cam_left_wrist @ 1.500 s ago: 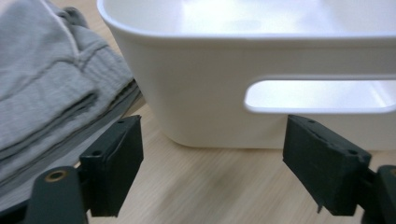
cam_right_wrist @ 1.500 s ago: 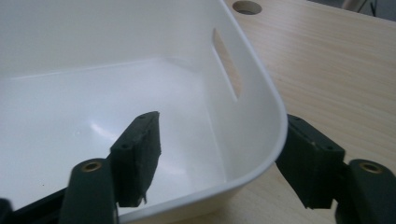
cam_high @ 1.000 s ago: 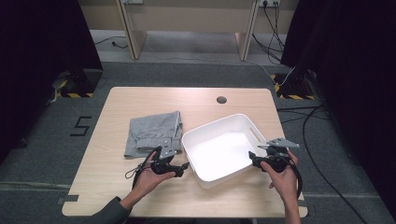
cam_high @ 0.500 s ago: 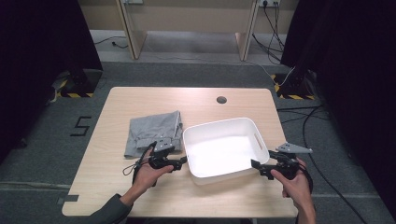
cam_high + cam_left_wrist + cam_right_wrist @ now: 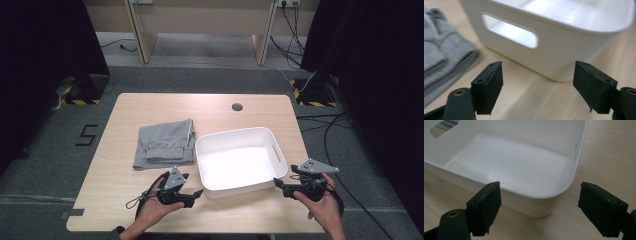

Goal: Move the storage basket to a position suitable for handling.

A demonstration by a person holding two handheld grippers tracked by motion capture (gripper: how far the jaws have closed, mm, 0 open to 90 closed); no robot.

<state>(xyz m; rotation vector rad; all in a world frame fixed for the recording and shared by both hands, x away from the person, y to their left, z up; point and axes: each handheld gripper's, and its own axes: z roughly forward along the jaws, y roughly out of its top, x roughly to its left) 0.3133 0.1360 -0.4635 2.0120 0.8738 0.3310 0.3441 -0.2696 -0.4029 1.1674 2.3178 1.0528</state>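
A white plastic bin (image 5: 240, 160) with handle slots stands on the wooden table, right of centre, with nothing inside. A folded grey garment (image 5: 166, 142) lies just left of it. My left gripper (image 5: 196, 194) is open near the bin's front left corner, apart from it; its view shows the bin wall (image 5: 554, 50) and the garment (image 5: 444, 60) at the left. My right gripper (image 5: 278, 184) is open just off the bin's front right corner; its view looks into the bin (image 5: 519, 162). Neither gripper holds anything.
The table (image 5: 110, 200) has a round cable hole (image 5: 237, 106) at the back. Cables run over the floor at the right, and a floor marking reading 5 (image 5: 88, 135) lies left of the table. Bare wood lies along the front edge.
Both grippers have drawn back from the bin toward the front edge, the right one also moving outward. The bin has shifted slightly and now sits free of both.
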